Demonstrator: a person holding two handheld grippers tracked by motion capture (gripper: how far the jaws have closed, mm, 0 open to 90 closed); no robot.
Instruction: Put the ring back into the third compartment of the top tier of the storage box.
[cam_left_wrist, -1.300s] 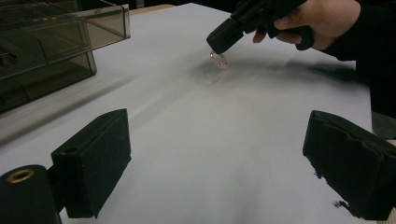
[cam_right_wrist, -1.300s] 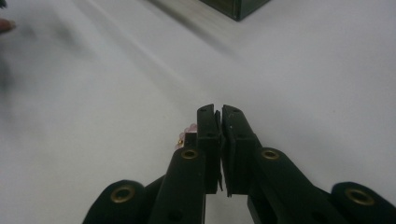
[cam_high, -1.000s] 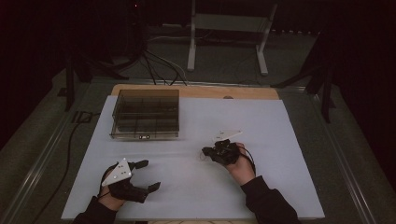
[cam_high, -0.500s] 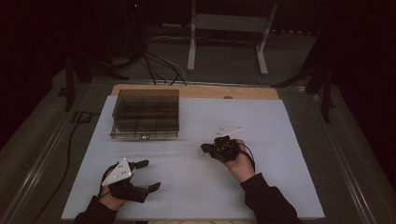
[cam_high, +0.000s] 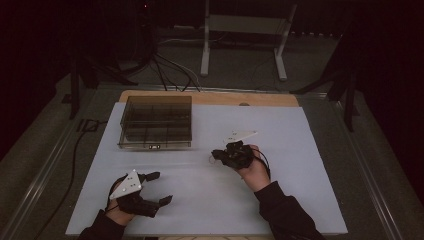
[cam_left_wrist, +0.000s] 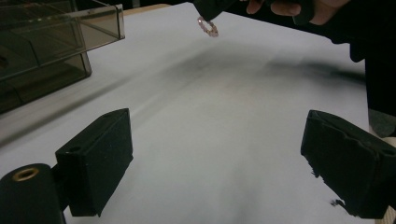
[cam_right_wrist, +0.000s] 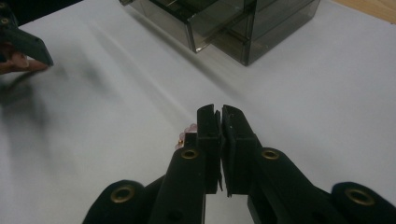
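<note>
Now your right gripper (cam_right_wrist: 219, 116) has its jaws pinched shut on a pink bead bracelet (cam_left_wrist: 207, 26), which dangles beside them above the white table sheet (cam_high: 280, 200). Your left gripper (cam_high: 157, 187) rests well apart, jaws wide open with nothing between them.

1. The left claw (cam_high: 159, 187) lies low near the person's edge of the tabletop, its jaws spread wide apart with nothing between them.
2. The right claw (cam_high: 216, 156) is raised, pointing left in the high view, its jaws pressed together on a small pink bead ring (cam_left_wrist: 207, 26).
</note>
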